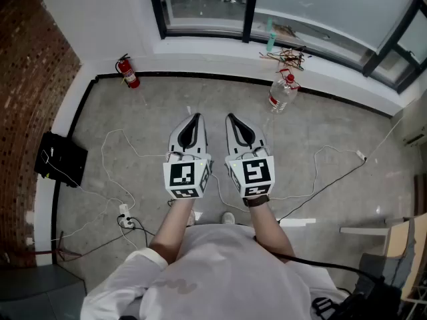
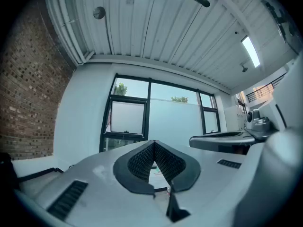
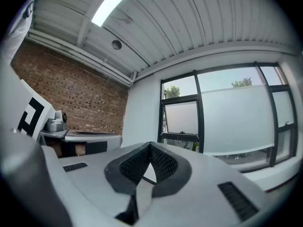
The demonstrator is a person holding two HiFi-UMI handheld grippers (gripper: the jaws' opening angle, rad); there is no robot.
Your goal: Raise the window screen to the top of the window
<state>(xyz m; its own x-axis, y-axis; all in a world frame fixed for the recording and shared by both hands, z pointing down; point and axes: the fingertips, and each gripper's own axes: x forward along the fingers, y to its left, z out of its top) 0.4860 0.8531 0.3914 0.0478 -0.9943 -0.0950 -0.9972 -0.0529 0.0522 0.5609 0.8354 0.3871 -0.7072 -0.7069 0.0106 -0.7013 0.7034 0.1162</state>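
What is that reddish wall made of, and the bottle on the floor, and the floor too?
The wall looks like rough red-brown brick: you can see rows of small blocks with paler joints. The bottle seems to be clear plastic, see-through and a bit shiny. The floor looks like dull grey concrete, mottled and without tile lines.

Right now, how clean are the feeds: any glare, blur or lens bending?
Head view: sharp, evenly lit, the black-framed window bowed by the lens. Left gripper view: fisheye, dark corners, the shut grey left gripper soft up close. Right gripper view: same bending, the white ceiling strip light blown out.
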